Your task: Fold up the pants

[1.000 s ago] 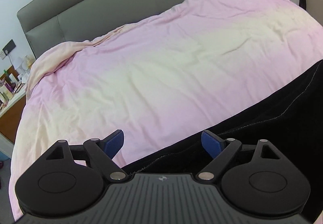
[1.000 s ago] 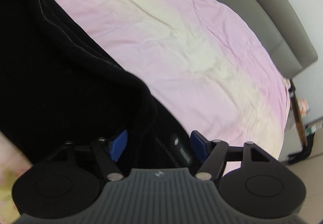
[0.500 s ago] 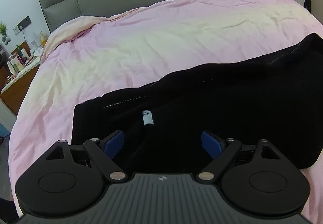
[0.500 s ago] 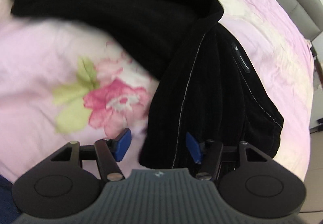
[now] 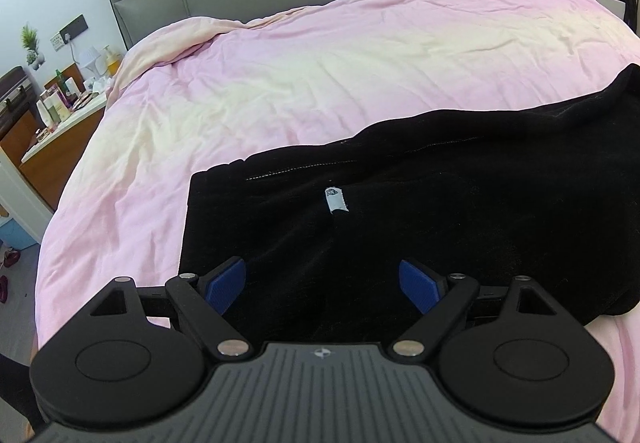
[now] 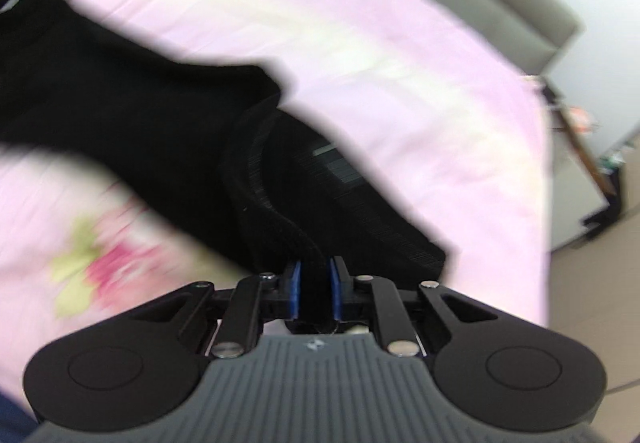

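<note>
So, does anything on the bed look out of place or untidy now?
Nothing is damaged or spilled. The black pants lie bunched and askew on the pink duvet, one edge folded over, white label showing. The right hand-held gripper has just closed on a fold of them.

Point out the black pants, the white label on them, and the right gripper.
black pants (image 5: 460, 211), left wrist view, flat middle.
white label (image 5: 335, 199), left wrist view, its centre.
right gripper (image 6: 314, 285), right wrist view, between fingertips.
</note>
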Demonstrator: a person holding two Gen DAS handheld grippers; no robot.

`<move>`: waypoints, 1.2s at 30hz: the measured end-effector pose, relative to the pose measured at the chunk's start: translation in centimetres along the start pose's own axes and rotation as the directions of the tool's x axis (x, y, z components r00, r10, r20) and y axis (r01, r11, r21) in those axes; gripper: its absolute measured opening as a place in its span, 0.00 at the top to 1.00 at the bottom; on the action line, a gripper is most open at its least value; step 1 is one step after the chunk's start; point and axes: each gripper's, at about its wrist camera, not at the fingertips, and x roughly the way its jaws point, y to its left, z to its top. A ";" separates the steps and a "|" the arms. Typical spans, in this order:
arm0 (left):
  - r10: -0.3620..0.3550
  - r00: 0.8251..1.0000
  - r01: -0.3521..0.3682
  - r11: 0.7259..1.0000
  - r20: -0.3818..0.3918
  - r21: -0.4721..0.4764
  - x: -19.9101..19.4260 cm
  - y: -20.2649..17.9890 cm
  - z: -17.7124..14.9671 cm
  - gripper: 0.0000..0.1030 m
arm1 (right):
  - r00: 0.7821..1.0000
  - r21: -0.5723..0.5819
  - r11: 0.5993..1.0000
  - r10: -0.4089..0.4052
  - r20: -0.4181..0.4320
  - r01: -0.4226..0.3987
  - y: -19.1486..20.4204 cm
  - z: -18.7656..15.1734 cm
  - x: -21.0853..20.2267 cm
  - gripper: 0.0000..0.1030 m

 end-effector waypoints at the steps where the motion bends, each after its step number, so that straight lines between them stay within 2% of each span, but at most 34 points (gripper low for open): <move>1: 0.000 1.000 0.000 1.000 0.001 -0.007 0.0 0.1 0.0 0.02 | 0.999 0.027 0.999 -0.038 0.013 0.038 -1.7 0.7 0.0 0.90; 3: -0.003 1.000 0.004 1.000 0.006 -0.020 0.0 0.2 0.1 0.02 | 0.996 0.087 0.993 -0.084 0.034 0.081 -5.3 2.0 0.2 0.91; 6: -0.005 1.000 0.006 0.999 0.005 -0.036 0.1 0.2 0.3 0.02 | 0.998 0.167 0.984 -0.064 0.019 0.060 -9.5 3.8 1.7 0.91; 9: -0.003 1.000 0.002 0.999 -0.003 -0.036 0.3 0.1 0.3 0.02 | 0.999 0.224 0.974 -0.035 -0.039 0.043 -12.3 4.8 5.5 0.91; 12: 0.005 1.000 -0.005 1.000 -0.019 -0.026 0.6 0.0 0.2 0.02 | 0.992 0.236 0.970 -0.025 -0.124 0.054 -13.2 5.1 11.1 0.90; 13: 0.007 1.000 -0.008 1.000 -0.025 -0.023 0.7 0.0 0.2 0.02 | 0.987 0.234 0.970 -0.035 -0.159 0.072 -13.3 5.0 13.1 0.89; 14: 0.008 1.000 -0.009 1.000 -0.030 -0.022 0.8 0.0 0.2 0.02 | 0.979 0.226 0.969 -0.055 -0.194 0.099 -13.5 4.8 15.0 0.83; 15: 0.010 0.999 -0.010 1.000 -0.032 -0.021 0.8 0.0 0.2 0.02 | 0.969 0.212 0.967 -0.091 -0.230 0.141 -13.4 4.5 16.6 0.73; 17: 0.012 0.999 -0.012 1.000 -0.033 -0.022 0.6 0.0 0.1 0.02 | 0.944 0.186 0.952 -0.189 -0.272 0.244 -13.3 4.0 18.4 0.71; 18: 0.013 0.999 -0.014 1.000 -0.031 -0.023 0.5 0.1 0.0 0.02 | 0.931 0.200 0.932 -0.243 -0.274 0.302 -13.5 3.7 18.6 0.66; 19: 0.016 1.000 -0.017 1.000 -0.026 -0.025 0.3 0.1 0.0 0.02 | 0.929 0.247 0.911 -0.264 -0.261 0.329 -13.9 3.2 18.5 0.63; 20: 0.025 1.000 -0.025 0.999 -0.019 -0.026 0.1 0.2 -0.2 0.02 | 0.936 0.320 0.891 -0.250 -0.247 0.322 -14.6 2.6 17.8 0.58; 24: 0.040 0.999 -0.040 0.998 -0.005 -0.051 -0.1 0.8 -0.5 0.02 | 0.981 0.556 0.815 -0.073 -0.179 0.162 -15.5 -0.8 16.1 0.58; 26: 0.036 0.999 -0.036 0.997 -0.006 -0.074 0.1 1.0 -0.8 0.02 | 0.989 0.627 0.772 -0.016 -0.147 0.106 -15.0 -2.5 15.1 0.57; 28: 0.030 0.999 -0.031 0.995 -0.013 -0.098 0.4 1.0 -1.0 0.02 | 0.992 0.689 0.721 0.014 -0.127 0.078 -14.6 -4.1 14.2 0.52; 29: 0.025 1.000 -0.027 0.994 -0.016 -0.108 0.5 1.0 -1.1 0.02 | 0.992 0.723 0.687 0.021 -0.121 0.073 -14.2 -4.9 13.7 0.46; 31: 0.018 1.000 -0.020 0.993 -0.018 -0.119 0.4 0.8 -1.3 0.02 | 0.993 0.798 0.598 0.031 -0.114 0.073 -14.2 -6.8 13.1 0.46; 32: 0.016 1.000 -0.018 0.993 -0.017 -0.119 0.3 0.7 -1.4 0.02 | 0.994 0.834 0.549 0.046 -0.100 0.058 -14.3 -7.6 13.3 0.47; 34: 0.015 1.000 -0.016 0.993 -0.015 -0.115 0.0 0.5 -1.6 0.02 | 0.993 0.894 0.447 0.109 -0.039 -0.014 -14.4 -9.3 13.8 0.57; 35: 0.015 1.000 -0.016 0.993 -0.015 -0.113 -0.2 0.5 -1.7 0.02 | 0.990 0.912 0.406 0.138 -0.004 -0.053 -14.4 -9.9 14.3 0.57; 36: 0.015 1.000 -0.017 0.993 -0.016 -0.113 -0.3 0.4 -1.7 0.02 | 0.990 0.921 0.382 0.142 0.014 -0.068 -14.4 -10.1 14.5 0.57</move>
